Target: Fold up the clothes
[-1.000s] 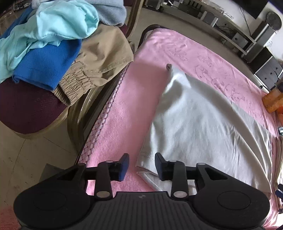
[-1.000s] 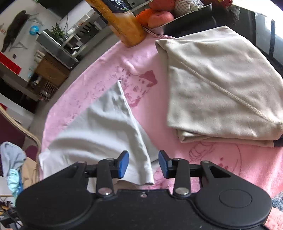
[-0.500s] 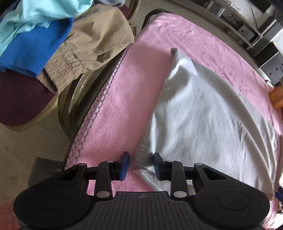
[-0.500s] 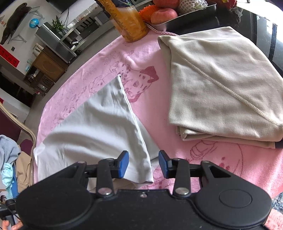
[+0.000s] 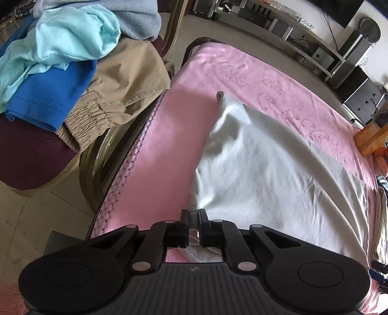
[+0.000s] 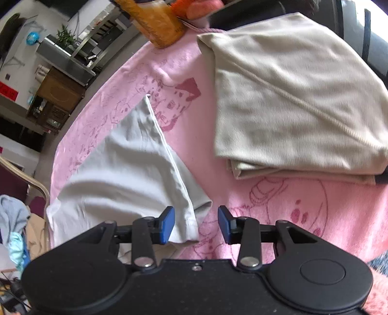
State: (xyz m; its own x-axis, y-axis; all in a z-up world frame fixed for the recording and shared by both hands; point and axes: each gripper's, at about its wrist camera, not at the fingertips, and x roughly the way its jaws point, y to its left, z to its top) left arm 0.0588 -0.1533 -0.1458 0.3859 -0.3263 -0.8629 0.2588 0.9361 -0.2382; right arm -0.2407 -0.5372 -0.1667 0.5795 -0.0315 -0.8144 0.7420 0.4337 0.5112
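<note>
Pinching inward over the last moment, the left gripper (image 5: 193,218) now has its fingers (image 5: 184,219) clamped on the near corner of the pale grey garment (image 5: 262,174); a second ago those fingers stood apart on either side of that corner. The right gripper (image 6: 196,225) looks the same as before, its blue-padded fingers (image 6: 167,225) apart, though its view has tilted slightly and blurred.

From the left wrist, the garment spreads from the clamped corner at 6 o'clock up toward a point at 12 o'clock and out to 3 o'clock, lying flat on the pink cloth (image 5: 155,155) that covers the surface. A thin strip of fabric shows in the narrow slit between the two fingers. From the right wrist, the garment's (image 6: 126,169) hemmed lower edge lies between the open fingers, closer to the left one; whether either pad touches the fabric I cannot tell.

Only the left view shows the chair (image 5: 31,157) at 9 to 10 o'clock, piled with a turquoise top (image 5: 60,46), a blue garment (image 5: 51,97) and tan trousers (image 5: 121,92). Only the right view shows the folded beige garment (image 6: 295,97) at 1 to 3 o'clock, well apart from the grey one, and the orange bottle (image 6: 157,21) at 12 o'clock with fruit (image 6: 201,7) beside it.
</note>
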